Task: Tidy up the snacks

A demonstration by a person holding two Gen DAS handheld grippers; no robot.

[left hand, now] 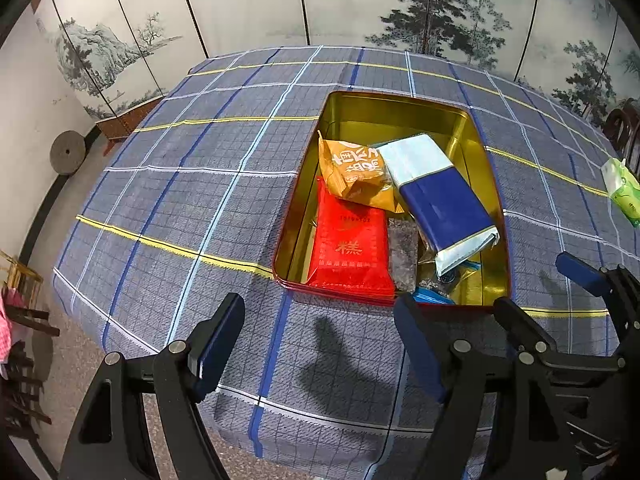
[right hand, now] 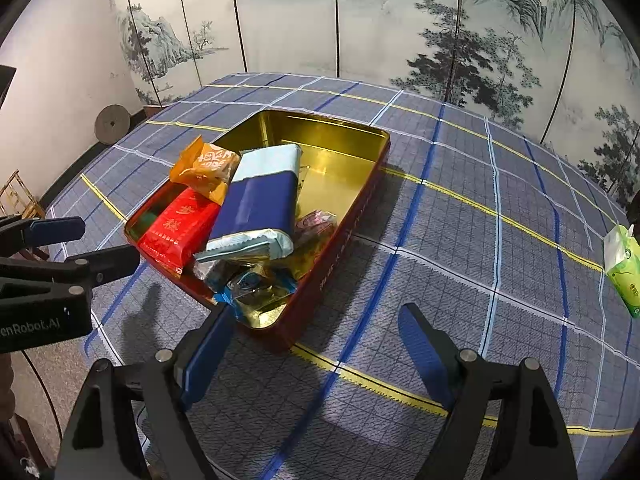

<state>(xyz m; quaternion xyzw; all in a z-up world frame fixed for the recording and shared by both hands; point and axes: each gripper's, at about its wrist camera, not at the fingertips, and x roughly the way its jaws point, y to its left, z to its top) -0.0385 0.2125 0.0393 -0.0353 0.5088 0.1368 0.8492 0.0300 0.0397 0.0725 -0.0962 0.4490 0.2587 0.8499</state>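
On the plaid tablecloth [left hand: 168, 208], at your 12 o'clock: one red tin [right hand: 344, 240], gold inside, holding an orange packet [left hand: 356, 176], red packet [left hand: 348, 252], blue-and-white packet [left hand: 440, 196] and small wrappers. Your left gripper [left hand: 320, 344]: jaws spread wide, empty, touching nothing. Your right gripper [right hand: 316, 356]: likewise wide, empty. Green tissue pack [right hand: 622, 268] at 3 o'clock, well apart.

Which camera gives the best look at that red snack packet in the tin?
The left wrist view: the red packet lies nearly face-on, its printing visible. The right wrist view shows it slanted and partly covered by the orange packet.
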